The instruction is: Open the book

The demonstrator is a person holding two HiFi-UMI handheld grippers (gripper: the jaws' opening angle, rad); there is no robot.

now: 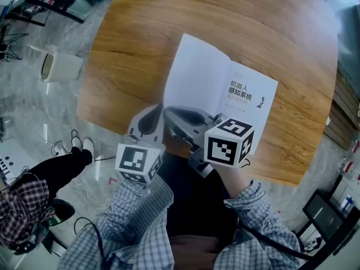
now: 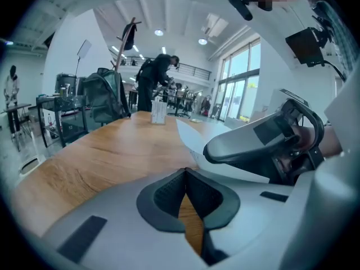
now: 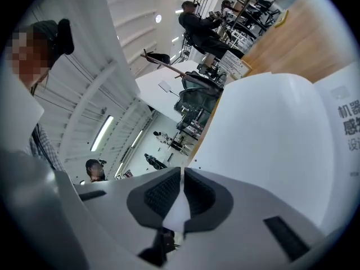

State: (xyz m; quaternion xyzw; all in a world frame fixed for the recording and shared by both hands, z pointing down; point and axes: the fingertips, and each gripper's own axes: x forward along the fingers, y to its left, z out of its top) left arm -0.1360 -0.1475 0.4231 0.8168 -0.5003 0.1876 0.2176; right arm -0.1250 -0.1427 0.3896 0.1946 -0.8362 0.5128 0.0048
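- right gripper, near level, pinches the raised white leaf of the book.
- left gripper beside it tilts down, jaws together, empty.
- one book, two grippers, one table.

Place: a big open lab or workshop hall is spreading around a wooden table.
Ceiling: round lights are glowing, upper middle, left gripper view.
Background: a person is bending over equipment, centre; tall windows are letting in daylight.
Floor: cables are trailing, head view's left.
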